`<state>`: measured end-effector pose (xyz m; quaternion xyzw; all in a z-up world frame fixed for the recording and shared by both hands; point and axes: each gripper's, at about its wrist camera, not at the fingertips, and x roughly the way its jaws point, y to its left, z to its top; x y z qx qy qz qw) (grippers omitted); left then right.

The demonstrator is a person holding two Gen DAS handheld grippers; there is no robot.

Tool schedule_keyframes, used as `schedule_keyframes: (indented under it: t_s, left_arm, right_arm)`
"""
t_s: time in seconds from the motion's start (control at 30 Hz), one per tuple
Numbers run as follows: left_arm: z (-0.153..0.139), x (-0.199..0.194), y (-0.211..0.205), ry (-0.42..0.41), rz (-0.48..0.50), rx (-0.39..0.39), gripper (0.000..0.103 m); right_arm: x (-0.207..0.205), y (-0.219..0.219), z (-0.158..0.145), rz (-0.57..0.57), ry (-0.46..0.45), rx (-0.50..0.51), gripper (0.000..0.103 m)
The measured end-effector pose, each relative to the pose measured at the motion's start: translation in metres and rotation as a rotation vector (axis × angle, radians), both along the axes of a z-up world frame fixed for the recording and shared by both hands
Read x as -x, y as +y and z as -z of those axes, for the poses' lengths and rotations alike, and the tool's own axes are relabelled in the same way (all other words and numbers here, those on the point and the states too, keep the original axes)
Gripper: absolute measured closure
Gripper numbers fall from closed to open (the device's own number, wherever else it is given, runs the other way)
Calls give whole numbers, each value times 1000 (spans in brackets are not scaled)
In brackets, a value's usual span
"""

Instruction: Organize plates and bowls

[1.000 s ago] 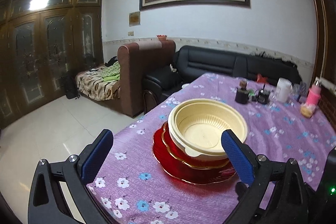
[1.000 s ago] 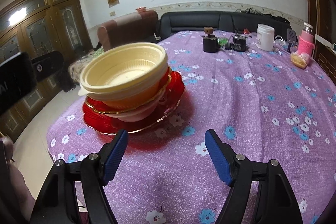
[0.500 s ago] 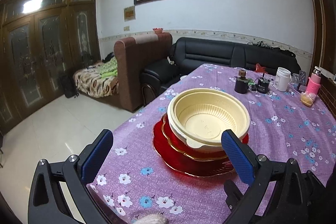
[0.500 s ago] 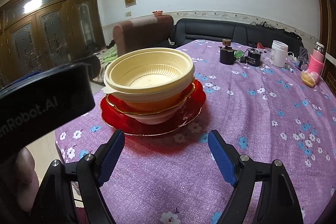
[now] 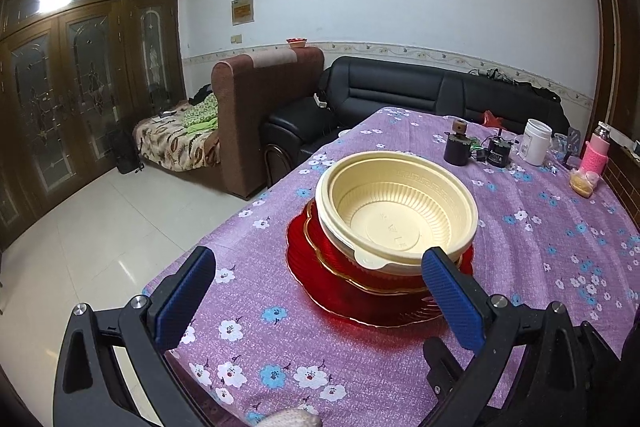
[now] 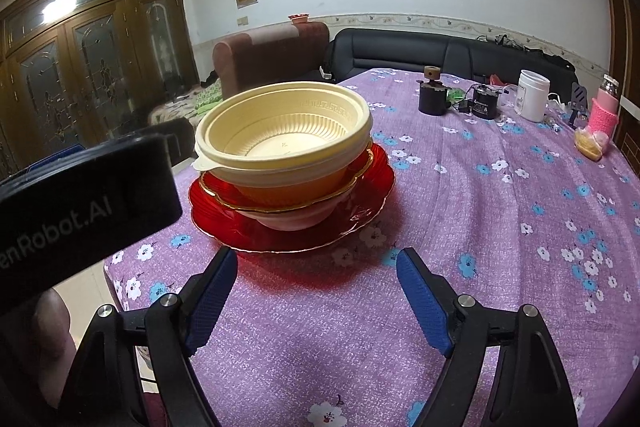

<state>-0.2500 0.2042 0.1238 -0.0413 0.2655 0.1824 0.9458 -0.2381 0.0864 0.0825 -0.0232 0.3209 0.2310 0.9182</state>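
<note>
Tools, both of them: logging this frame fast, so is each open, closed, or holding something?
Left tool: open, holding nothing.
Right tool: open, holding nothing.

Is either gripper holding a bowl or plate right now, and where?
No. The left gripper and right gripper are both open and empty, short of the bowl stack.

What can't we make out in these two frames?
- Stack count: in both views the cream bowl covers the red bowl and red plate; more could be nested.
- Left gripper: in the right wrist view only a dark housing cut by the left edge.
- Clutter near white jar: too small.
</note>
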Motion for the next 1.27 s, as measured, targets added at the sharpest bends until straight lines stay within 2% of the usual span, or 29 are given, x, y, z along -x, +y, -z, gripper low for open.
schedule_keyframes:
  t_s: [0.73,1.03,1.27]
  left_arm:
    - [10,-8,10,57,11,75,0]
    - [13,-4,13,60,-6,73,0]
    - [7,-3,5,54,3,53,0]
  right_arm:
    - [0,8,4,-16,21,16,17]
    - [-3,11,0,-3,19,18,17]
    - [-7,-5,-9,24,2,2,17]
